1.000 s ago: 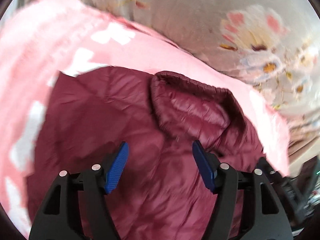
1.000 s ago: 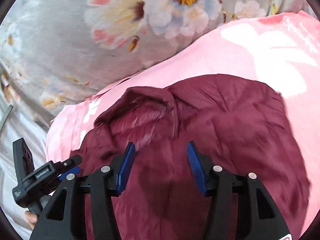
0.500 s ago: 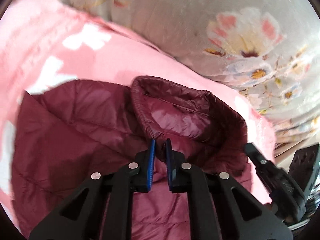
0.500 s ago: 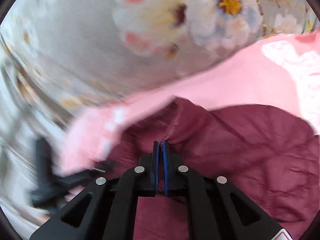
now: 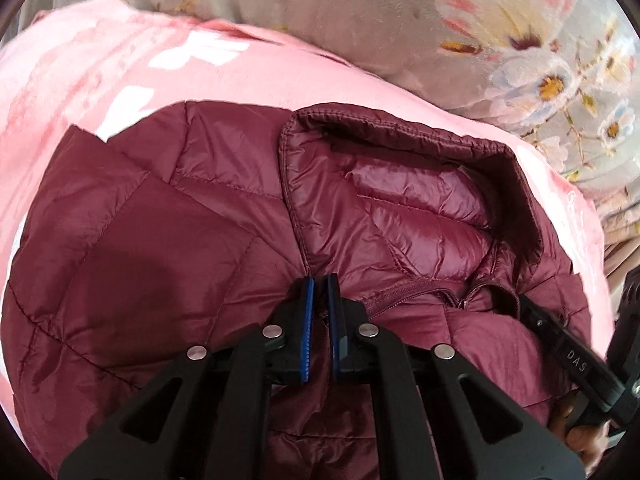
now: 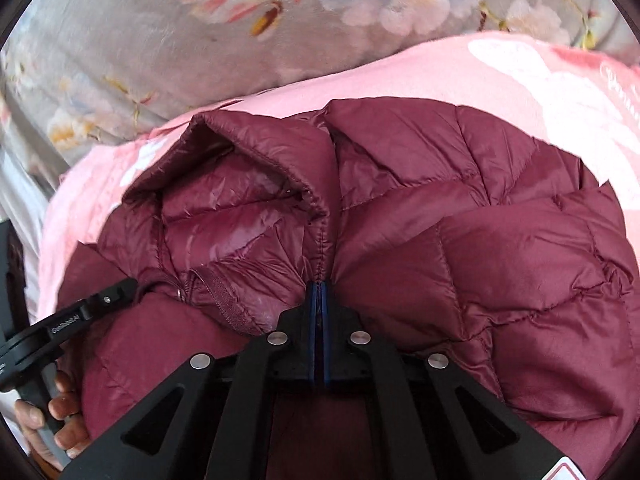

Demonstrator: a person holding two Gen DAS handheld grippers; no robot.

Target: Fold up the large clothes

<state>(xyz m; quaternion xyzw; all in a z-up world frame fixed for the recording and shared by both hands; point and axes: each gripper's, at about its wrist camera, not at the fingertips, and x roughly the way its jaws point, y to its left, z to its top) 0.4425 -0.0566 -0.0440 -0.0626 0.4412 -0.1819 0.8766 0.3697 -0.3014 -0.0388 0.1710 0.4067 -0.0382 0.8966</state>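
since a second ago both sets of jaws have clamped in from wide open, and we now see jacket cloth pinched in each. one maroon quilted jacket (image 5: 192,248) lies on one pink blanket (image 5: 100,68) with white patches, and behind that lies one grey floral cover (image 5: 380,12).

we count two grippers. our left gripper (image 5: 319,280) is closed on a fold of the jacket at the base of the collar (image 5: 400,128), on the side that sits left in its own view; a sliver of maroon shows between the blue pads. our right gripper (image 6: 319,285) is clamped tight on the seam at the other end of the collar, its pads nearly meeting over the cloth.

one zipper (image 5: 404,290) runs below the open collar, with its pull near the middle.

each gripper shows in the other's view: the right one at the lower right edge of the left wrist view, with the letters "das" readable on its arm, and the left one at the lower left of the right wrist view, bearing small white lettering we cannot make out. fingers (image 6: 60,404) wrap its handle there.

a red-edged sticker at the bottom right of the right wrist view is cut off and unreadable.
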